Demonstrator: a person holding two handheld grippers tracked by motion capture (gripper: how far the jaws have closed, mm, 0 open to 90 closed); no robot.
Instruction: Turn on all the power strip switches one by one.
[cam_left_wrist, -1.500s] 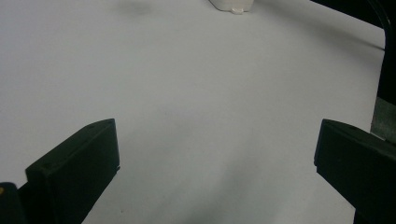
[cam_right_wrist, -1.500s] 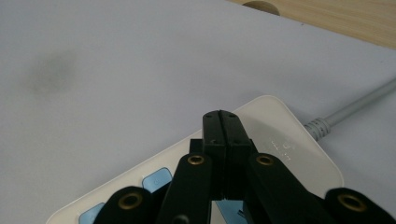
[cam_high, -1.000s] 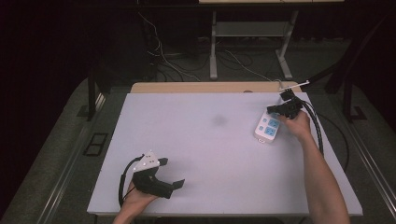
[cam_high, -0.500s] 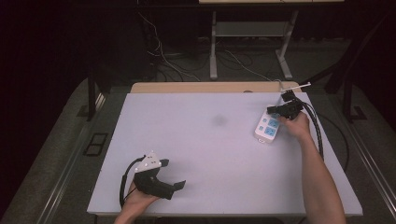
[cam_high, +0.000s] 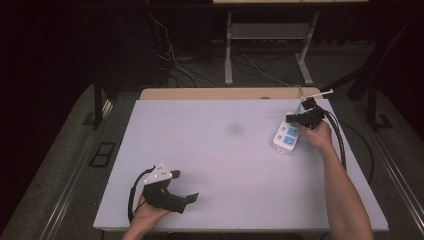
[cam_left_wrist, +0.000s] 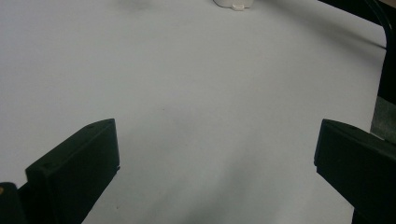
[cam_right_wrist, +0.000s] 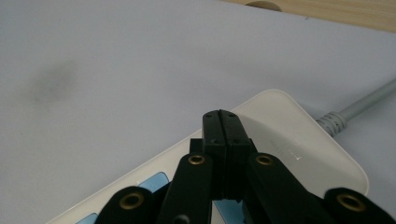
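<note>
The right tongs (cam_high: 298, 120) are held over the far end of a white power strip (cam_high: 286, 137) with blue sockets, which lies near the right edge of the desk (cam_high: 225, 165). In the right gripper view the two jaws of these tongs (cam_right_wrist: 226, 128) are seen pressed flat together, with nothing between them, their tips lying above the white top of the power strip (cam_right_wrist: 289, 140); whether the tips touch it cannot be told. A grey cord (cam_right_wrist: 359, 109) is seen leaving the strip's rounded end just to the right of the tips. Beyond the strip, a narrow band of white surface is left before the desk's far edge, where a wooden strip (cam_high: 230, 93) is visible.

The left tongs (cam_high: 187, 199) are held low near the desk's near edge, well apart from the power strip, and their jaws are spread wide with nothing between them. In the left gripper view, bare white surface is seen between and ahead of the jaws (cam_left_wrist: 215, 154), and the near end of the strip (cam_left_wrist: 233, 3) is seen far ahead at the top edge. A faint grey smudge (cam_high: 234, 129) is marked on the surface to the left of the right tongs. Broad open room is left between the two tongs.
</note>
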